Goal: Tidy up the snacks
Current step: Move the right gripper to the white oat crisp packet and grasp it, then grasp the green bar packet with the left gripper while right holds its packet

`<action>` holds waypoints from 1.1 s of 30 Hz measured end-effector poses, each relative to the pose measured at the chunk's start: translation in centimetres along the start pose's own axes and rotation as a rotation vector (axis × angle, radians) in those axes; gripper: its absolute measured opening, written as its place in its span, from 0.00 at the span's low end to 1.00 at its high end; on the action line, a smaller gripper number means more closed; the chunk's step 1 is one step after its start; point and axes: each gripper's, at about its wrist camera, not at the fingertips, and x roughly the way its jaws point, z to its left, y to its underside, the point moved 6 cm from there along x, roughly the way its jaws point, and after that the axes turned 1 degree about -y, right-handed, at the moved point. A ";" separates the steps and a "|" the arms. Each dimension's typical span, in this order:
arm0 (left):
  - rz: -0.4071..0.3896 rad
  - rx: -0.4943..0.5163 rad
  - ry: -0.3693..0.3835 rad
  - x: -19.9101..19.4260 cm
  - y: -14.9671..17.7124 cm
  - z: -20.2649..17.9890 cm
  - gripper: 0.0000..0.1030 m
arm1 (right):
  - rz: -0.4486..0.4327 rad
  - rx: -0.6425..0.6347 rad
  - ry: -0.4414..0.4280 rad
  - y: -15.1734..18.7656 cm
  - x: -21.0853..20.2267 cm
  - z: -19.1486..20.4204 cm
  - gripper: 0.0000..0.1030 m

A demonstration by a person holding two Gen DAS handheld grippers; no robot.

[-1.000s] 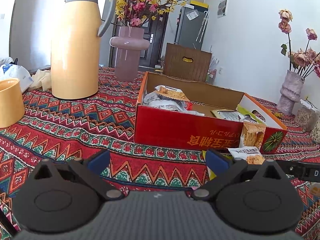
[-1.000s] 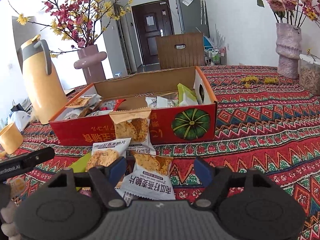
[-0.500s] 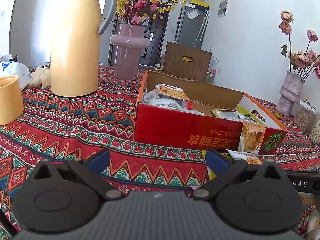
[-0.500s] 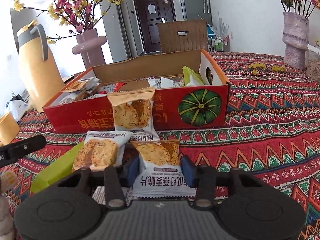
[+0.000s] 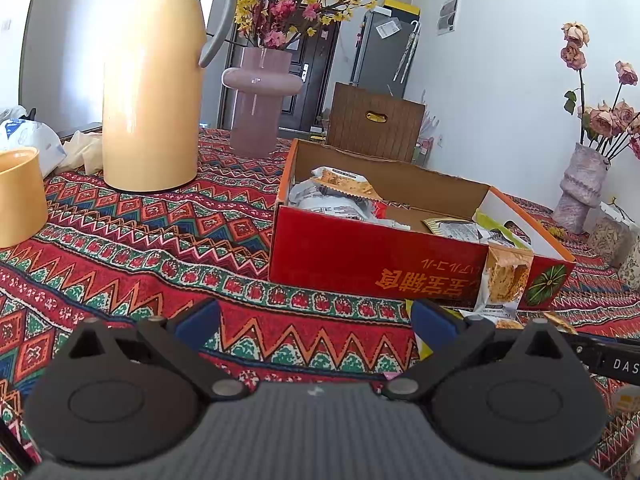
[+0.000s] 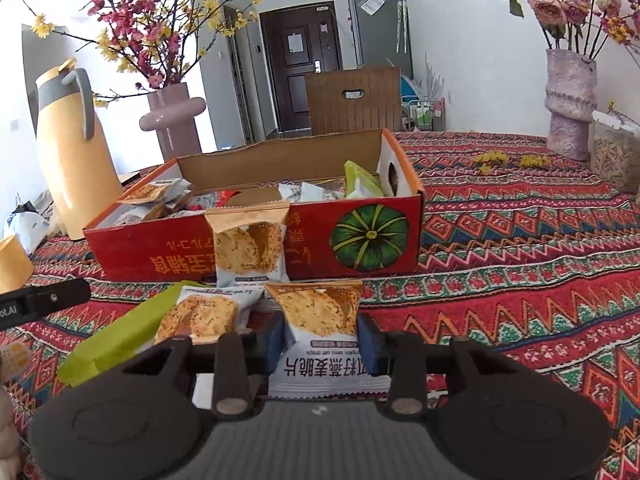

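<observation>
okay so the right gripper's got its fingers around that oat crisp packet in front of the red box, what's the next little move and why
Probably lift the white and orange oat crisp packet and carry it over the near wall of the red cardboard box. The right gripper has its blue pads against both sides of the packet, the box behind it is open and already holds snacks, and another crisp packet leans on that wall, so rise first.

Patterned red tablecloth (image 5: 120, 248) covers the table. Yellow thermos jug (image 5: 154, 80), grey lid and handle, upright toward far left edge. Mauve vase (image 5: 260, 100) with pink and yellow blossoms just beside it, further back. Yellow cup (image 5: 18, 196) at left edge. Textured lilac vase (image 6: 570, 100) of dried roses at far right; fallen yellow petals (image 6: 508, 158) nearby. Brown chair back (image 6: 354, 98) behind far edge.
</observation>
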 end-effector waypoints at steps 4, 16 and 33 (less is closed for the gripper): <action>0.000 0.000 0.000 0.0 0.0 0.0 1.00 | -0.062 -0.050 0.106 0.4 -1.2 -1.5 0.36; 0.002 0.004 -0.013 0.1 0.0 0.1 1.00 | -0.097 -0.038 0.150 1.5 -1.2 -3.2 0.36; 0.053 0.074 0.003 -0.5 -1.3 -2.3 1.00 | -0.122 -0.017 0.127 1.6 -1.6 -3.3 0.37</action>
